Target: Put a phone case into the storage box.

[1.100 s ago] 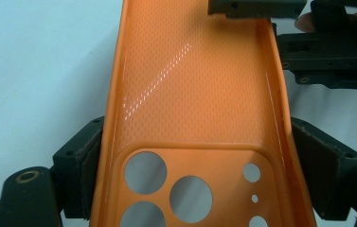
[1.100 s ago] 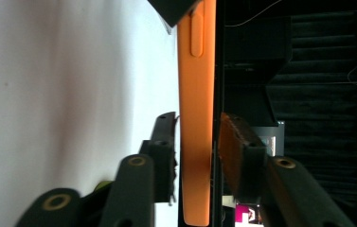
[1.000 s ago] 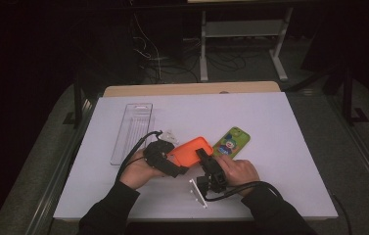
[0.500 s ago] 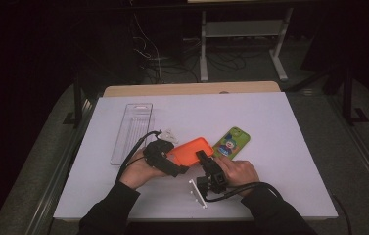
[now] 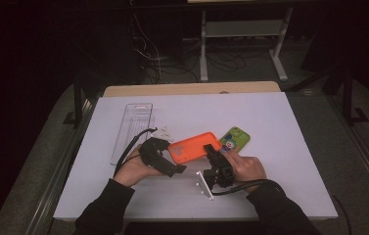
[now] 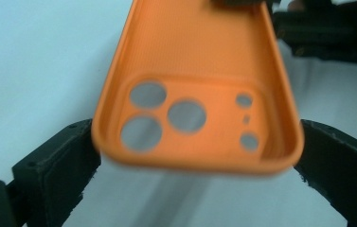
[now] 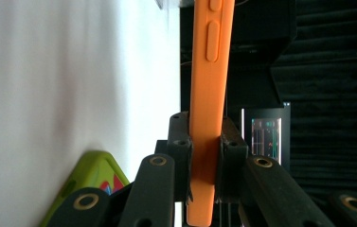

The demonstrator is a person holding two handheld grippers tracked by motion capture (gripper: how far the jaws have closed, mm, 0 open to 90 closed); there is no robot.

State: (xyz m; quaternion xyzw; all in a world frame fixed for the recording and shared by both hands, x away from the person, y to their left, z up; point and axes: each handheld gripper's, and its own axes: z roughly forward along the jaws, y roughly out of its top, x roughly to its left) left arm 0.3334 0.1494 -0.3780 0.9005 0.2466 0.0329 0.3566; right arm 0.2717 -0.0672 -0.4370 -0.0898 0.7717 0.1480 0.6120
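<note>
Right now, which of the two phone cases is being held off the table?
The orange phone case: the right hand-held gripper clamps one edge, and its camera end sits between the left hand-held gripper's jaws. The green phone case lies flat on the table.

1. Dark long sleeves (image 5: 106, 205) are being worn on both forearms, reaching to the wrists.
2. The left gripper (image 5: 180, 169) is being seen as a black, blocky body; a grey three-cornered plate (image 5: 163, 132) is being carried on top of it.
3. A black cable (image 5: 129, 147) is being trailed from the left gripper in a loop.
4. The right gripper (image 5: 210, 149) is being seen as black too; a thick black cable (image 5: 250, 184) is being trailed from it, and a white bracket (image 5: 204, 184) is being carried at its side.
5. In the right gripper view, brass-coloured rivets (image 7: 159, 161) are being shown on black link arms.
6. In the left gripper view, matt black jaw blocks with small screw holes (image 6: 28, 165) are being shown.
</note>
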